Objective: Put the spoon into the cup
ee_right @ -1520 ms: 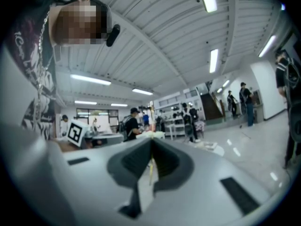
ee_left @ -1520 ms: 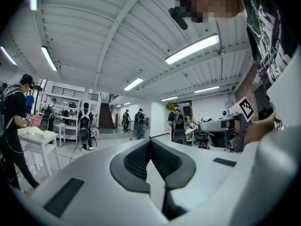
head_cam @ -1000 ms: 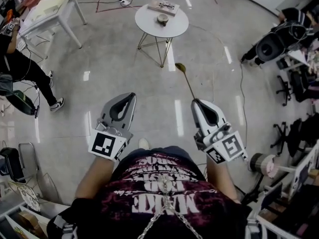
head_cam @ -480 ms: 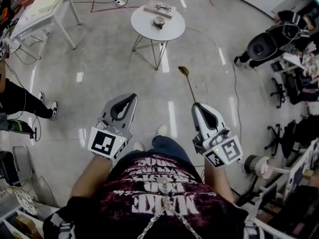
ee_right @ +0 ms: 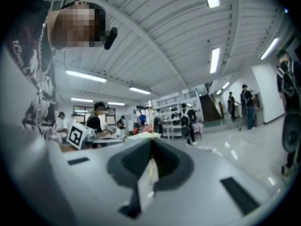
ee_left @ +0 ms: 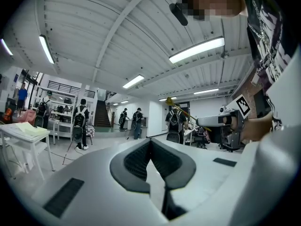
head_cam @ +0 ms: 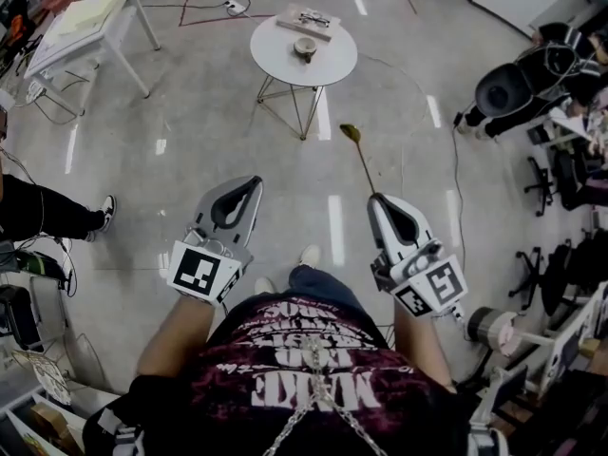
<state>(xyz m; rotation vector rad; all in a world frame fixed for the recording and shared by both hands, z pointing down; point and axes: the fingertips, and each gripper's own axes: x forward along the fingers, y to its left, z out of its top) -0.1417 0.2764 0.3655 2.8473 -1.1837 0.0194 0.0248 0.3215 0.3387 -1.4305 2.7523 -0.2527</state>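
Far off on the round tabletop point(head_cam: 334, 63) the cup point(head_cam: 305, 47) waits unfilled: the right gripper point(head_cam: 378, 198) has its jaws pinching the spoon point(head_cam: 356, 155), the left gripper point(head_cam: 251, 181) has its jaws pressed together, empty.

Bare floor point(head_cam: 285, 164) ahead open; round table point(head_cam: 332, 62) beyond; white table point(head_cam: 95, 22) far left.

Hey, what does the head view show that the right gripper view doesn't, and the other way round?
Only the head view: the cup on the round white table ahead, and the person's shoe on the floor. Only the right gripper view: ceiling lights, a staircase and people standing near it. Both: the right gripper shut on the spoon by its handle, and the left gripper with its marker cube beside it.
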